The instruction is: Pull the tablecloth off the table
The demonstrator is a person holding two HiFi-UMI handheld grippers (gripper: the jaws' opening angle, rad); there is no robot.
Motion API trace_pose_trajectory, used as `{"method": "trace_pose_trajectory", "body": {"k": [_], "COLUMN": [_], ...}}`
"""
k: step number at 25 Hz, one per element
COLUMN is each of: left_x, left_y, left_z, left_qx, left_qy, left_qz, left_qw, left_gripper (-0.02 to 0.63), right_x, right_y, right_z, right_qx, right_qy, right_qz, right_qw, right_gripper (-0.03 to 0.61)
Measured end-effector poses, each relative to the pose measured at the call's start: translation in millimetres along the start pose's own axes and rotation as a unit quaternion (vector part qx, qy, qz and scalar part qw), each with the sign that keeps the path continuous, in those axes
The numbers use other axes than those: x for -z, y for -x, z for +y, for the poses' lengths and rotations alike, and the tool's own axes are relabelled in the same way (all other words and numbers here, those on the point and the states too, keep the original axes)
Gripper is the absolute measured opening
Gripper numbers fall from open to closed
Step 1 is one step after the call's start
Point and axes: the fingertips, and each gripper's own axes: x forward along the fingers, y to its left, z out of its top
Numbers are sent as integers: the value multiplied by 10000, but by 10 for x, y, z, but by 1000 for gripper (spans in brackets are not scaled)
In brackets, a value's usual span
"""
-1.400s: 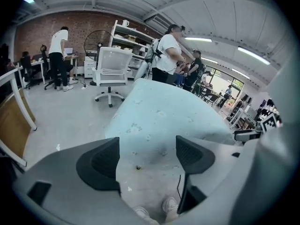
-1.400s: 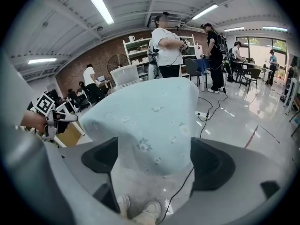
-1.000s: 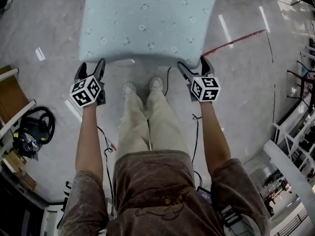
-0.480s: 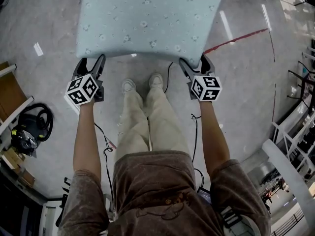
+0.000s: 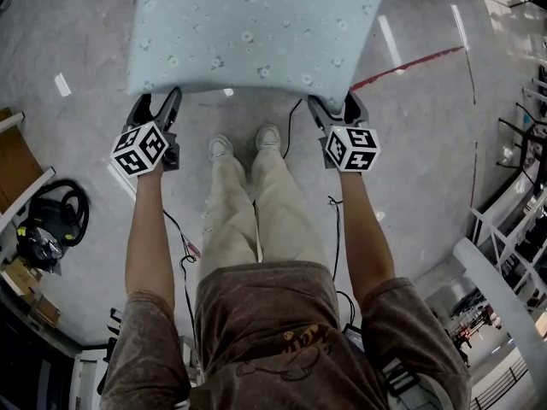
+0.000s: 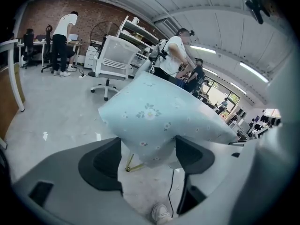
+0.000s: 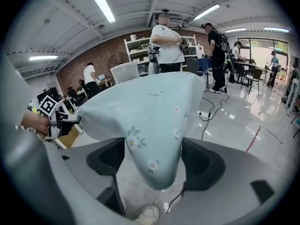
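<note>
A pale blue flowered tablecloth [image 5: 256,32] covers the table ahead of me, and its two near corners hang down. The left corner [image 6: 154,125] hangs between the fingers of my left gripper [image 5: 161,99], which stands wide with the cloth unpinched. My right gripper [image 5: 333,102] straddles the right corner [image 7: 154,125]. Its jaws have just been closing, the cloth is between them, and the pads are not visibly squeezing it. In the right gripper view my left gripper [image 7: 58,121] shows far left at the other corner.
My feet [image 5: 248,143] stand just short of the table edge, with a black cable [image 5: 291,135] on the floor beside them. A red floor line [image 5: 406,67] runs off right. Black gear [image 5: 51,225] and wooden furniture [image 5: 17,161] sit left, white railing [image 5: 504,229] right. People stand beyond the table [image 7: 166,41].
Both grippers have moved forward to the cloth's near edge, and their fingers now reach around the two corners. The right jaws have narrowed a little.
</note>
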Motion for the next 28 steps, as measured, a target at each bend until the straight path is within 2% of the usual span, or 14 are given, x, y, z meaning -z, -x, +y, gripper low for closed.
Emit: {"method": "trace_pose_trajectory", "body": {"k": [4,7,10,18,23,28], "left_x": [0,6,-4,-8,-115,-292], "left_y": [27,74,80,198,370,539], "left_z": [24,89,106,65,-45,-168], "left_qx": [-137,-347,-415,-498,-540,-589], "left_qy": [-103,-168,-194,-257,-298,-365], "left_qz": [-31,-49,-79,-54,-208,-245], "left_qw": [9998,9992,9989,9984,9979,9973], "left_gripper": [356,251,224,101,57,41], "right_x": [-6,-26,-48,-192,-336,-518], "right_y": [0,3,14,153,269,404], "right_z": [9,25,38,96,180,249], "right_qx": [153,194,198,301,328,292], "right_qy": [-36,-11,45,311,317,360], "right_qz": [-49,-46,-37,-125,-252,-296], "right_qw": [9999,9998,9998,9990,9986,9985], "right_gripper": [361,340,311,228,182,140]}}
